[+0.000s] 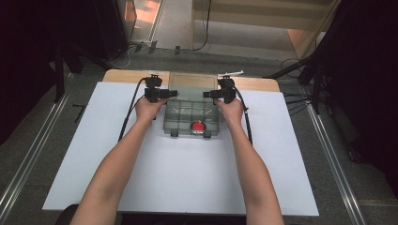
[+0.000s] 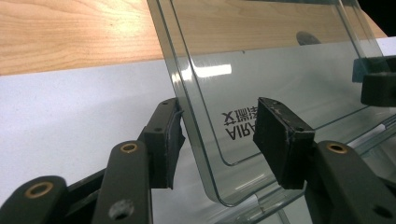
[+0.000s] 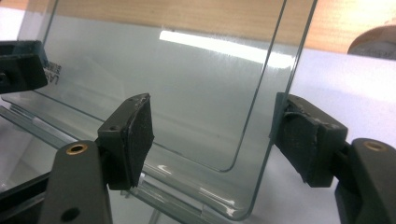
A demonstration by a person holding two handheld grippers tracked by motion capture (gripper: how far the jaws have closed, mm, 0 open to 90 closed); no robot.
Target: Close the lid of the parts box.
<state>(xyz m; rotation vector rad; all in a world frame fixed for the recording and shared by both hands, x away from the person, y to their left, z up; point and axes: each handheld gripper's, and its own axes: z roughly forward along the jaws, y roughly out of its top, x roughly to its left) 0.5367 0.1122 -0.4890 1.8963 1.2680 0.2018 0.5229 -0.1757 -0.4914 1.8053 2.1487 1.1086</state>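
A clear compartment box (image 1: pixel 192 117) sits mid-table on a white sheet (image 1: pixel 94 159), its transparent lid (image 2: pixel 261 70) raised. The left gripper (image 2: pixel 219 140) and right gripper (image 3: pixel 212 140) each straddle a lid edge, jaws apart, one pad touching, not clamped. Uneven closing could slip off the slick plastic, dropping the lid.

Red object (image 1: pixel 198 126) in the box — too small to identify, perhaps round.

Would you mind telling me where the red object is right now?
In the high view, the red object lies inside the clear compartment box, in its near row right of centre, between the person's two hands and below the raised lid.
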